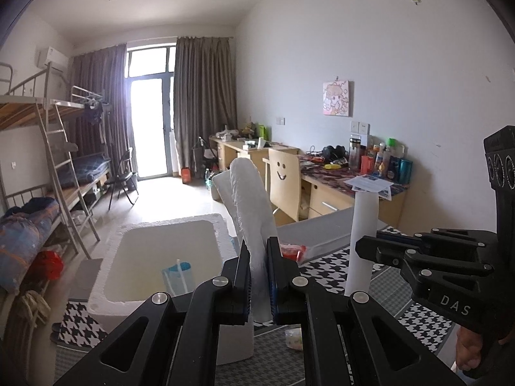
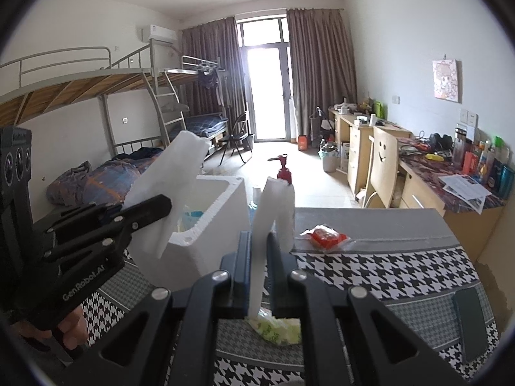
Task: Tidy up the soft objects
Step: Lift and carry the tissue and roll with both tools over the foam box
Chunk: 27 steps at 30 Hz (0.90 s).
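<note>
My left gripper [image 1: 259, 251] is shut on a white soft sheet [image 1: 248, 193] that stands up from its jaws, above the open white foam box [image 1: 206, 222]. In the right wrist view, the left gripper [image 2: 164, 204] holds that sheet [image 2: 170, 177] over the box [image 2: 222, 212]. My right gripper [image 2: 257, 238] is shut on a narrow white strip [image 2: 265, 206]; the left wrist view shows this gripper [image 1: 362, 246] and its strip [image 1: 363, 225] to the right. Whether both whites are one piece I cannot tell. A red packet [image 2: 326, 236] and a green-white packet [image 2: 276, 328] lie on the table.
The table has a houndstooth cloth [image 2: 370, 273] with a dark phone [image 2: 470, 321] at the right. A blue-white pouch [image 1: 177, 276] lies inside the box. A red-topped pump bottle [image 2: 283, 167] stands behind the strip. Bunk beds are left, desks and a chair [image 2: 383, 160] right.
</note>
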Tool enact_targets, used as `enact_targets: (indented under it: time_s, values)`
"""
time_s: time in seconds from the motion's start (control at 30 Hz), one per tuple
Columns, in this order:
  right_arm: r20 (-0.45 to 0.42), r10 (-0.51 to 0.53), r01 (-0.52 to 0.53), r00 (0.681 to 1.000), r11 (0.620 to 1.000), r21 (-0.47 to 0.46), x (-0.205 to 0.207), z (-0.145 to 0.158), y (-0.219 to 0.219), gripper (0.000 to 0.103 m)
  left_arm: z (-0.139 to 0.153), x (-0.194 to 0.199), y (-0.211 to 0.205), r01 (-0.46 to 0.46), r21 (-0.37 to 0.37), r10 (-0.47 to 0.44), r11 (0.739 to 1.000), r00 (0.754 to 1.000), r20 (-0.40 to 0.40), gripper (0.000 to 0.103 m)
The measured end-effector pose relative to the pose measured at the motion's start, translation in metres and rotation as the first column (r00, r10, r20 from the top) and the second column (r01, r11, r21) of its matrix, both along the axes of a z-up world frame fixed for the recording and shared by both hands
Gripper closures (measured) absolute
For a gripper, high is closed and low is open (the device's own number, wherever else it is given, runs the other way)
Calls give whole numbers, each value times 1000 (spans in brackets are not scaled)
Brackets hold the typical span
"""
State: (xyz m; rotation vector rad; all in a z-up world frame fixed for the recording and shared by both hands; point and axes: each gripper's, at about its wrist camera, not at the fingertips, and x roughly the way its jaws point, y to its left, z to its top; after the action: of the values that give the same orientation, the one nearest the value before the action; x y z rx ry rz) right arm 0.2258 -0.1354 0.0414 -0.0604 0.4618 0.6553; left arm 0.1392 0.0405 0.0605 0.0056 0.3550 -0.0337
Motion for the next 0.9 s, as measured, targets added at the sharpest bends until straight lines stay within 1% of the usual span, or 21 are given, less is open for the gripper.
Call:
enact_targets:
  time_s: [0.4, 0.7, 0.9]
  values:
    - [-7, 53, -53, 999, 999, -6, 8, 6, 20, 91, 4, 7, 17, -59, 0, 59, 998, 998, 3, 94]
    - [-16, 96, -96, 995, 995, 6, 16, 11, 35, 91, 7, 9, 25, -103, 3, 102, 995, 995, 10, 94]
    - [-16, 121, -121, 993, 993, -8, 17, 15, 48, 91, 8, 14, 28, -126, 10, 126, 992, 992, 6, 94]
